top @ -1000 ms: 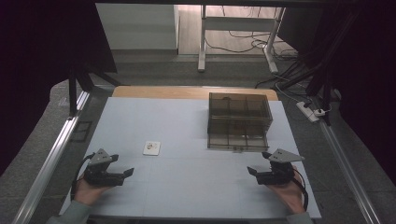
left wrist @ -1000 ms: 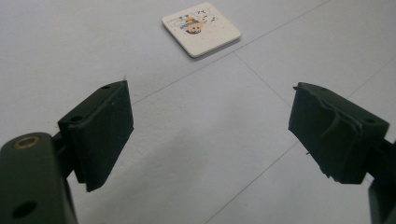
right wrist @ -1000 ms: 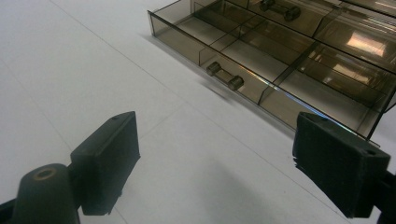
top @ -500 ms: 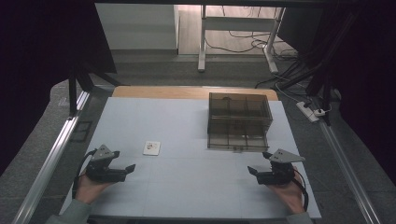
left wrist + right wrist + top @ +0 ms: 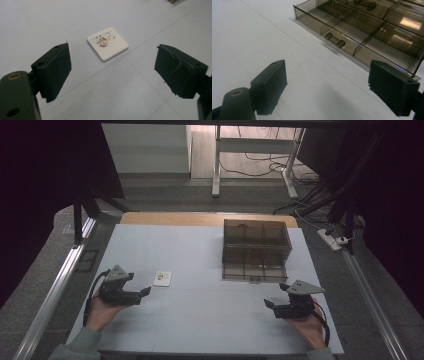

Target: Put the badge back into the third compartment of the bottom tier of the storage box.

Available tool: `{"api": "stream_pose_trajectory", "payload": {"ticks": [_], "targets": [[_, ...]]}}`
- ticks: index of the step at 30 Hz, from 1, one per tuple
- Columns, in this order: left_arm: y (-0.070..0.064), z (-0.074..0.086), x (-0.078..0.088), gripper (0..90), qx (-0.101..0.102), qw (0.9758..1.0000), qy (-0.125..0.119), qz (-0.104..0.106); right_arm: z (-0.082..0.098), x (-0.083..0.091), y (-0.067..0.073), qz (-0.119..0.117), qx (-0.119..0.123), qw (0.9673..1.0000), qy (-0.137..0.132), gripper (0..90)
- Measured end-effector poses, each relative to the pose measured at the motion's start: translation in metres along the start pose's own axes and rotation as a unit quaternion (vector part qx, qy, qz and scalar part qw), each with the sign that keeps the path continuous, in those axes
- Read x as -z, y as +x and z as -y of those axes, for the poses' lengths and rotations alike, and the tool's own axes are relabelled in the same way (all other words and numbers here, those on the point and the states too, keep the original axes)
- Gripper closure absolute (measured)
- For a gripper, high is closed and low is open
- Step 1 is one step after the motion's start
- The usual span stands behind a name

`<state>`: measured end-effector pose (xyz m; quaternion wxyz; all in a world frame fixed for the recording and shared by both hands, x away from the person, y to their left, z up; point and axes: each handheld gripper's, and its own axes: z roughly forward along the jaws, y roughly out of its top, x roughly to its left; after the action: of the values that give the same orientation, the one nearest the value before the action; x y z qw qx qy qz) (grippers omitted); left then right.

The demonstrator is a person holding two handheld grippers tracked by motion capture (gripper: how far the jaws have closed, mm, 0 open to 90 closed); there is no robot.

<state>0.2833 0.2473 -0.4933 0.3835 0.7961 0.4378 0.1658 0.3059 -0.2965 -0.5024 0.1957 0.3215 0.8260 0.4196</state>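
Lying flat on the pale table point(image 5: 200, 320), a small white printed tile point(image 5: 162, 278) sits left of centre, just beyond the left gripper point(image 5: 142, 293), jaws spread. Right gripper point(image 5: 272, 306), jaws likewise spread, faces a smoky drawer box point(image 5: 256, 249) with its lower drawer point(image 5: 362, 32) pulled out.

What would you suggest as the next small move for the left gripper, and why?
Probably ease the left gripper forward and down toward the small white square tile. Its jaws stand wide open with nothing between them, and the tile lies flat on the table just ahead, roughly centred in the gap. The drawer box is nearer the right gripper.
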Motion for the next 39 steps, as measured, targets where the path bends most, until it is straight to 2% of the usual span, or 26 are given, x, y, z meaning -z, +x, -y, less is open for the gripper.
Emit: {"api": "stream_pose_trajectory", "payload": {"ticks": [3,10,23,27,32,34,39], "targets": [[-0.001,-0.007,-0.003,13.6,-0.006,1.0000,0.004,-0.001,0.000,0.000,0.000,0.002,0.000,1.0000,-0.001,15.2],[-0.001,-0.021,-0.008,13.7,-0.003,1.0000,0.005,0.004,0.000,-0.001,0.001,-0.004,0.003,1.0000,-0.004,15.2],[-0.005,-0.037,-0.023,14.1,-0.005,0.9998,0.019,0.002,0.001,-0.001,0.001,-0.001,0.006,1.0000,0.005,15.3],[-0.005,-0.041,-0.028,14.2,-0.013,0.9994,0.030,-0.012,0.001,-0.001,0.001,0.002,0.007,0.9999,0.006,15.4],[-0.006,-0.045,-0.035,14.2,-0.016,0.9990,0.039,-0.015,0.001,0.000,0.000,-0.003,-0.008,1.0000,-0.005,15.7],[-0.006,-0.047,-0.038,14.2,-0.014,0.9990,0.040,-0.013,0.001,0.001,-0.001,0.002,-0.008,1.0000,-0.004,15.8],[-0.005,-0.053,-0.045,14.3,-0.012,0.9988,0.045,-0.013,0.001,0.000,-0.001,-0.002,-0.008,1.0000,-0.004,15.8]]}}
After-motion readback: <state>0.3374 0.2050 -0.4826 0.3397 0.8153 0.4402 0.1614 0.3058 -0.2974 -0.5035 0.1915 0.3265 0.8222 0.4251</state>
